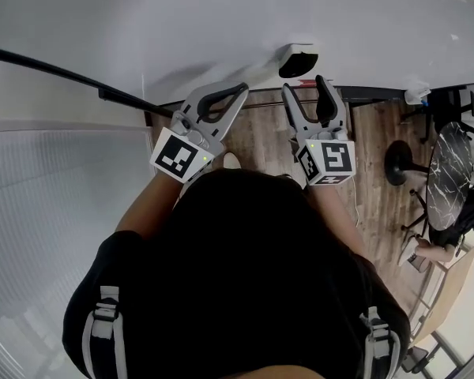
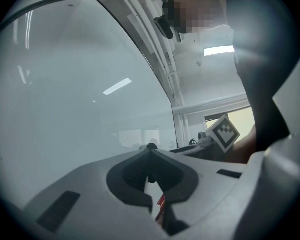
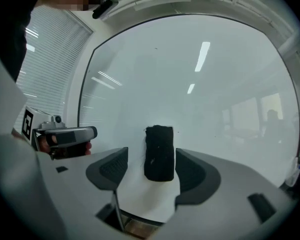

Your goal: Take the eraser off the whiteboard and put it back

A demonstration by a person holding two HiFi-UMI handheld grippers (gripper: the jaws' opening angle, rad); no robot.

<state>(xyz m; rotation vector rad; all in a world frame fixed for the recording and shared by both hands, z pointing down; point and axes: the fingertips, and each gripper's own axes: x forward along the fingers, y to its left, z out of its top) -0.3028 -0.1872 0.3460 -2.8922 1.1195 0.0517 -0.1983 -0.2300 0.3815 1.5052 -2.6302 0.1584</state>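
Eraser (image 3: 159, 153) on whiteboard (image 3: 190, 59), 12 o'clock of right gripper (image 3: 150, 160), untouched between wide-apart jaws; left gripper (image 2: 150, 156) closed, empty. Likely best: stay centred, level, square.

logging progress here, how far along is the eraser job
Done: can't tell; the eraser sits on the whiteboard, either untouched or already returned. In hand: nothing; the right gripper is open, jaws lined up either side of the eraser, not touching, and the left gripper is shut and empty. Left: if not lifted, grip, take off, replace.
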